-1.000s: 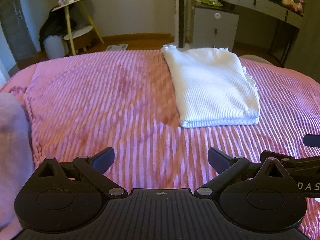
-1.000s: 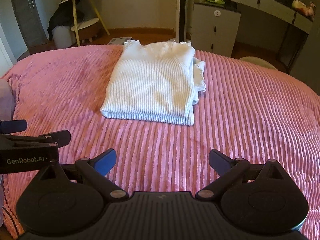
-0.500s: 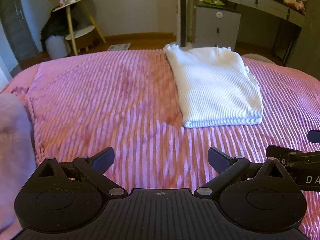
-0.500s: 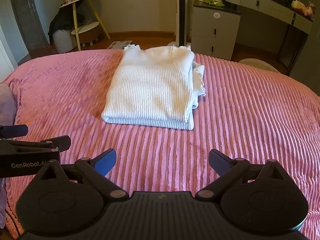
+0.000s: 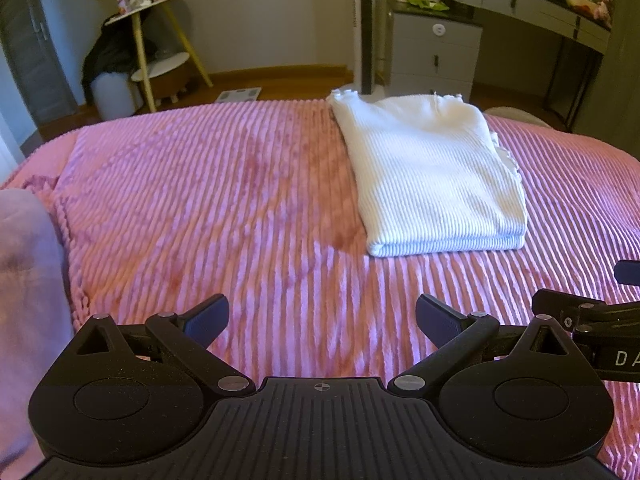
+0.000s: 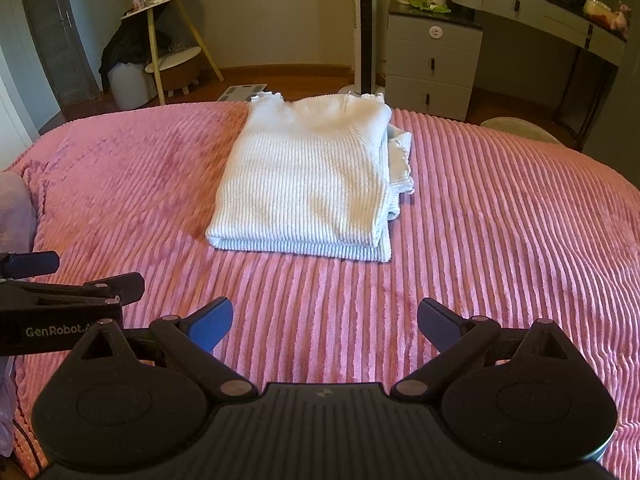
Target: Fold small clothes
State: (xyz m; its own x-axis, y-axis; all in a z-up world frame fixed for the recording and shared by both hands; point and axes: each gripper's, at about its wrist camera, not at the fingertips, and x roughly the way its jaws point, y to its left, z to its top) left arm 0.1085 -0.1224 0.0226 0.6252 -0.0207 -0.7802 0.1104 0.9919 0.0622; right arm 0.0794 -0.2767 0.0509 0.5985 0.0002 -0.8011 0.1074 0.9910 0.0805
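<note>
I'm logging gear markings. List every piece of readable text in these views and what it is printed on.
"GenRobot.A", cut off by the frame: side of the left claw, seen in the right wrist view.
"DA", cut off by the frame edge: side of the right claw, seen in the left wrist view.
Boxes on the nightstand: print too small to read.

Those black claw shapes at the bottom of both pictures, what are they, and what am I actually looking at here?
They are hand-held grippers, one in each of a person's hands, each with a camera looking forward along its two fingers. One picture comes from the left gripper, the other from the right gripper. Both are open and hold nothing. Each camera also catches the other gripper at the side of its picture. Ahead lies a bed with a ribbed pink blanket, and on it a white ribbed knit top, already folded into a neat rectangle. Behind the bed stand a grey set of drawers and a small side table.
</note>
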